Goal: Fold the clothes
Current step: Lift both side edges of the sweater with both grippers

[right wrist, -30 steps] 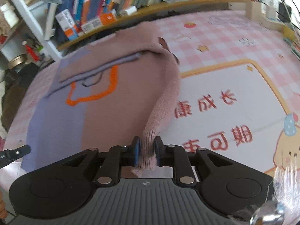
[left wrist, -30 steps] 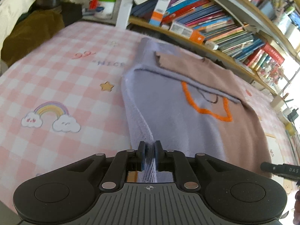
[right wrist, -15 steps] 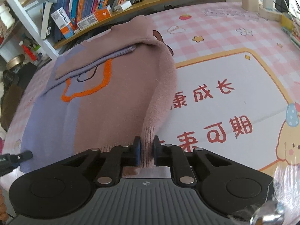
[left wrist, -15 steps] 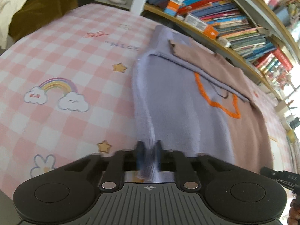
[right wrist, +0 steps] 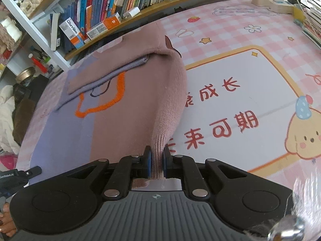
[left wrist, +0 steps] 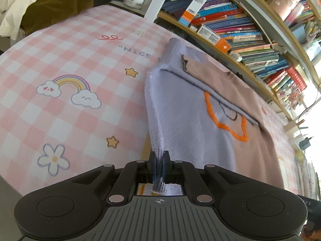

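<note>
As the sweater (left wrist: 200,124) rose higher off the tabletop (left wrist: 60,70) than a second before, the left gripper (left wrist: 159,161) and right gripper (right wrist: 156,161) each clenched a hem corner, readying the fold.

Showing in view — 1 sweater (left wrist: 200,120), 2 grippers: left gripper (left wrist: 159,165) and right gripper (right wrist: 156,163), 1 pink checked mat (left wrist: 70,60), 1 bookshelf (right wrist: 120,4) — bks too many to count.

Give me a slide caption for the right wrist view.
Right tool pinching the sweater hem above the pink mat.
</note>
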Demonstrator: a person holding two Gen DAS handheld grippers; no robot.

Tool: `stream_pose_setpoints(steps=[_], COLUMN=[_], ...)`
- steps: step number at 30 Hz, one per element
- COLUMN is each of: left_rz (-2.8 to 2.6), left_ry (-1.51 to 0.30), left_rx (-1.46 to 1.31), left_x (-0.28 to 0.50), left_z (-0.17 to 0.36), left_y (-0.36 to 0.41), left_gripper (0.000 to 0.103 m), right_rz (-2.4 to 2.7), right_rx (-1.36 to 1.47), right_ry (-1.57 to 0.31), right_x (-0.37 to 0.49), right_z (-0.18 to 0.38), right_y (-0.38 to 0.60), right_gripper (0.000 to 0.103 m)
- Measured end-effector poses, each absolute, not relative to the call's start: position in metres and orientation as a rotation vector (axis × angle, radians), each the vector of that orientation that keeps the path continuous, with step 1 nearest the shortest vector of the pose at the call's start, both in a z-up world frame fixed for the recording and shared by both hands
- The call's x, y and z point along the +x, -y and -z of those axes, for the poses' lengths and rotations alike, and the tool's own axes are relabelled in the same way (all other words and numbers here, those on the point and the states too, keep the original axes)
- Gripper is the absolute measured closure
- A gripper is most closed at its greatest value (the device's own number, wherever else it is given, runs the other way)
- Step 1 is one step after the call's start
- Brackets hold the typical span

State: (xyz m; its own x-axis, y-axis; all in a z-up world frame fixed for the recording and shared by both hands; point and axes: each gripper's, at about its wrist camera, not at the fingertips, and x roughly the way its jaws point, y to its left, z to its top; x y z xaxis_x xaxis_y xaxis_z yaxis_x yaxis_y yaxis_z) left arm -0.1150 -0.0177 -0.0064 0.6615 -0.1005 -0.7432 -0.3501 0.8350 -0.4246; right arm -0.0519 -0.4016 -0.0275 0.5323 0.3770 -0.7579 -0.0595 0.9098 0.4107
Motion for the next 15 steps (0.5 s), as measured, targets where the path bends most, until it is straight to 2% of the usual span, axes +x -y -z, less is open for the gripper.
stream_pose_setpoints(steps=[15], left_rz=[-0.157], left_ry=[-0.877], left_rx=[-0.651], left_x=[-0.182], left_z=[0.005], left_y=[0.045], left_gripper=[0.099], right_rz=[-0.314], right_rx=[0.354], right_ry=[-1.045], right_x=[-0.121], right_z=[0.021], right_y=[0.438], right_gripper=[0.093])
